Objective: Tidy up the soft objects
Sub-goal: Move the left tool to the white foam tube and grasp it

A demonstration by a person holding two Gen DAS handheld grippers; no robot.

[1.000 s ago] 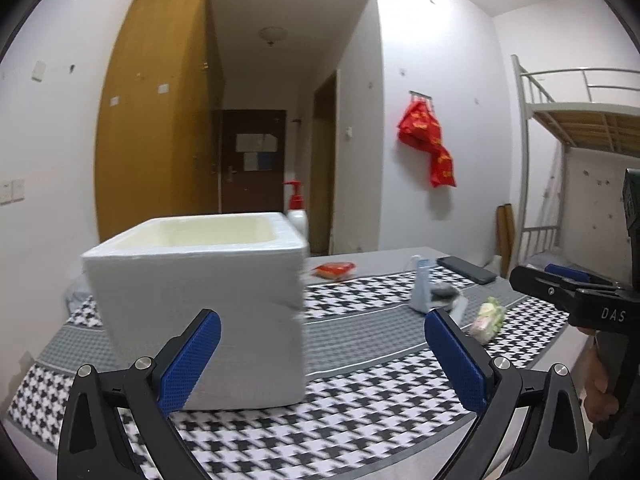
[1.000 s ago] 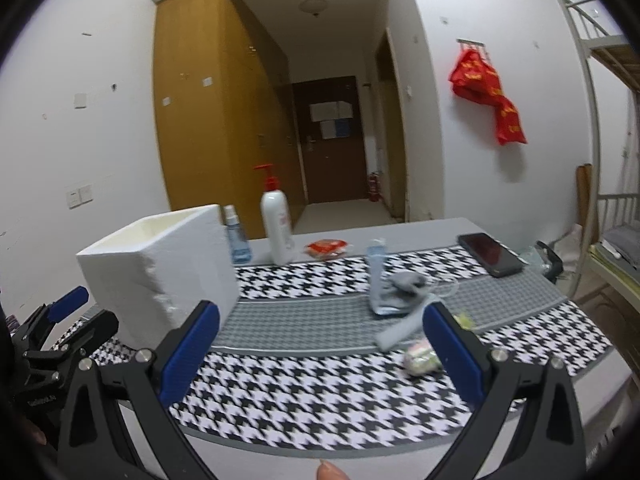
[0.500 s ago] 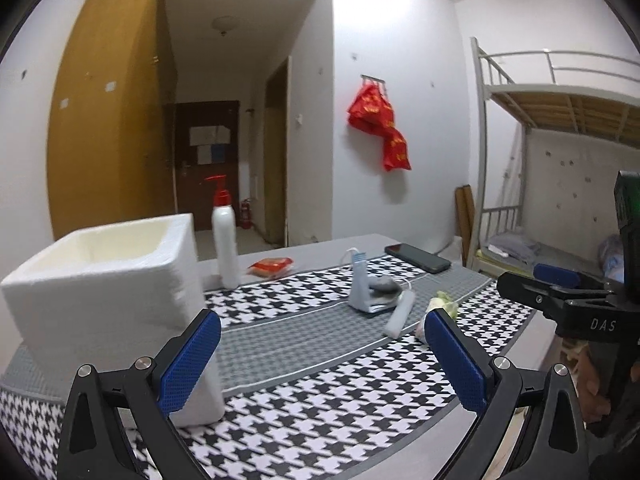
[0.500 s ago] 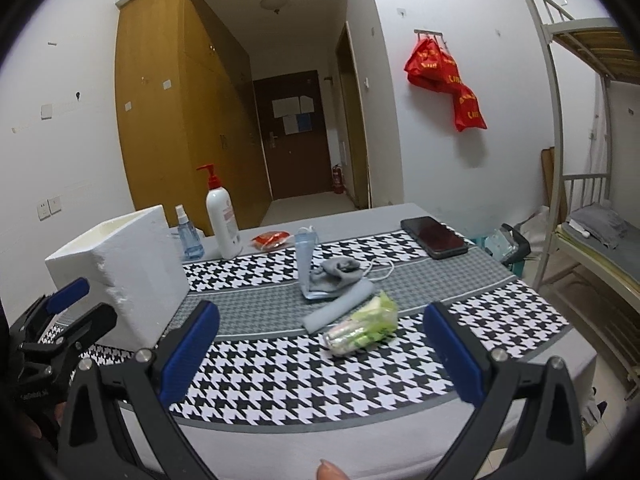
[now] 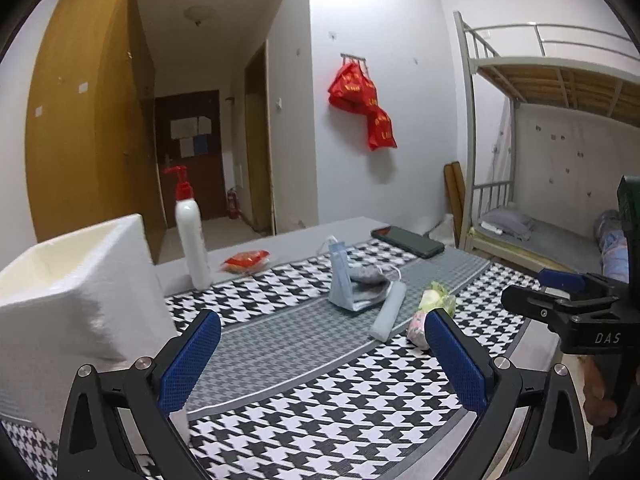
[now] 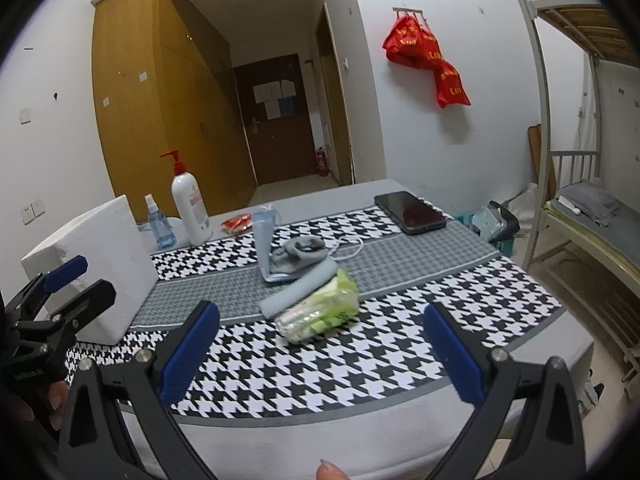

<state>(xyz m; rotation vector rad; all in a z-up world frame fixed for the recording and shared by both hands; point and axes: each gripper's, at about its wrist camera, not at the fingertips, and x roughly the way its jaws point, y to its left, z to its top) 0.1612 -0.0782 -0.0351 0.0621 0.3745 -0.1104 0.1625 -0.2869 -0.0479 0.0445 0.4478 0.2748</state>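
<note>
On the table with the houndstooth cloth [image 6: 400,352], nothing has been picked up yet. The soft things lie in a loose cluster near the middle: a pale blue face mask [image 6: 265,240] standing half upright, a grey sock [image 6: 304,250] bunched against it, a grey rolled cloth [image 6: 298,294] lying across, and a green-and-white soft packet [image 6: 320,310] touching the roll on the near side. The white foam box [image 5: 76,292] sits at the left end of the table, open at the top and well apart from the cluster; I take it to be where the soft things go. The right gripper [image 6: 320,354] hangs above the near edge with its fingers spread wide and nothing between them, aimed straight at the packet. The left gripper [image 5: 320,360] is likewise splayed and empty, with the box at its left and the cluster ahead. A pump bottle [image 6: 191,210], a small spray bottle [image 6: 159,226], a red sachet [image 6: 237,224] and a phone [image 6: 410,212] stand farther back and look like none of this job's business. I would call this the approach to the first pick: next the right gripper needs to drop forward, straddle the packet alone without catching the roll, and close gently.
</note>
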